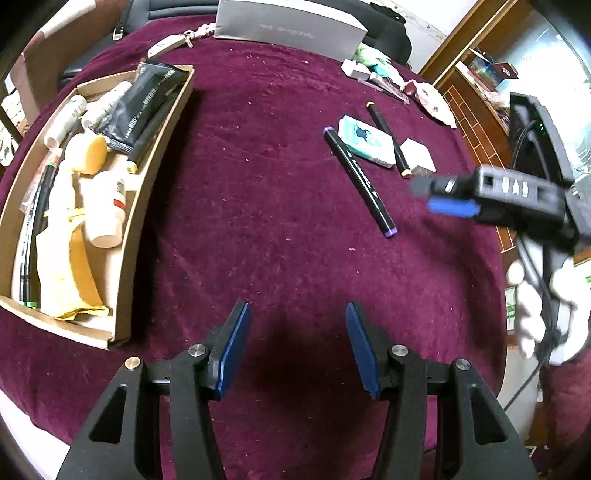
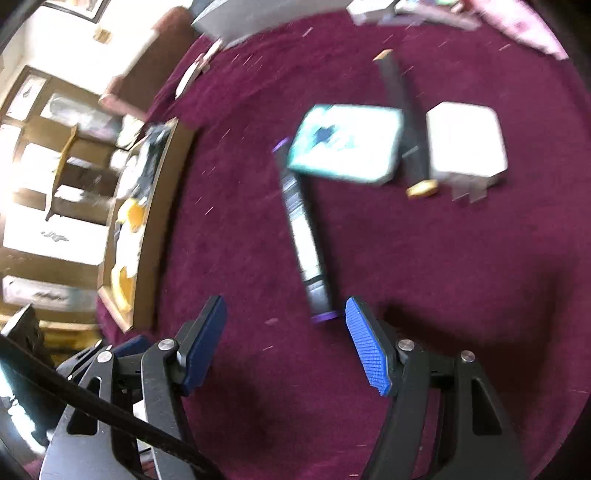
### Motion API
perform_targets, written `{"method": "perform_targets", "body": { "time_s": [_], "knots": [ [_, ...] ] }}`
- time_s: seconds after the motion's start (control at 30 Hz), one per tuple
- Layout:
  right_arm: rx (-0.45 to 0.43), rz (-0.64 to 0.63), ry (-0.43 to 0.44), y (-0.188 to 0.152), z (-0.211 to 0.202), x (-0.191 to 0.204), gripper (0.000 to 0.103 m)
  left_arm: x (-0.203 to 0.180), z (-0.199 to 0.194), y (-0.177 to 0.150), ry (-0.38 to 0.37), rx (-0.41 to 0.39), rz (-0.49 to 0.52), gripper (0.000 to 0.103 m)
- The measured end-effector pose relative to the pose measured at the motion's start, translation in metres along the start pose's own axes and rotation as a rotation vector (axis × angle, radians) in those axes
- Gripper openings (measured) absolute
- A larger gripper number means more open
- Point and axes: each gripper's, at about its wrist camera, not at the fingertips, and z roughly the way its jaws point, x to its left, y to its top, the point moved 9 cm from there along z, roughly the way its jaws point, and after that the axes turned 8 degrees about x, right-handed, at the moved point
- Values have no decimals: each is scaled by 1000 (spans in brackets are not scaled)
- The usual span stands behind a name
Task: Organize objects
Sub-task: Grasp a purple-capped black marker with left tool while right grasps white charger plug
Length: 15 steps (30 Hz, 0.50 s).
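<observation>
We are putting loose things into the cardboard box at the left of the counter. Our right hand-held gripper is spread with nothing in it, near the purple-capped marker at the middle of its frame. Next it should straddle that marker and pinch. Our left hand-held gripper is spread and empty too. Only the left view shows what is inside the box clearly.

worktop cover: a maroon cloth, speckled with pale lint, spread over the whole worktop.
far edge: a grey box with faint lettering, standing at the cloth's rim.
beyond the cloth, right: a wooden cabinet with cluttered shelves.
right wrist view, left side: blurred wooden shelving.
</observation>
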Motion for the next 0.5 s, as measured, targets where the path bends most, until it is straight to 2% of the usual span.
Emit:
{"method": "perform_targets", "body": {
  "time_s": [0.23,0.37,0.5],
  "knots": [
    [-158,162,-208,30,-44,-67,68,3,3,-6,-8,9,-11,47],
    [-180,226,-267,46,-48,-90,68,10,1,-9,-9,4,-38,47],
    [-146,213,-294,59,-29,-88,68,15,-1,-12,-13,4,-58,47]
  ]
}}
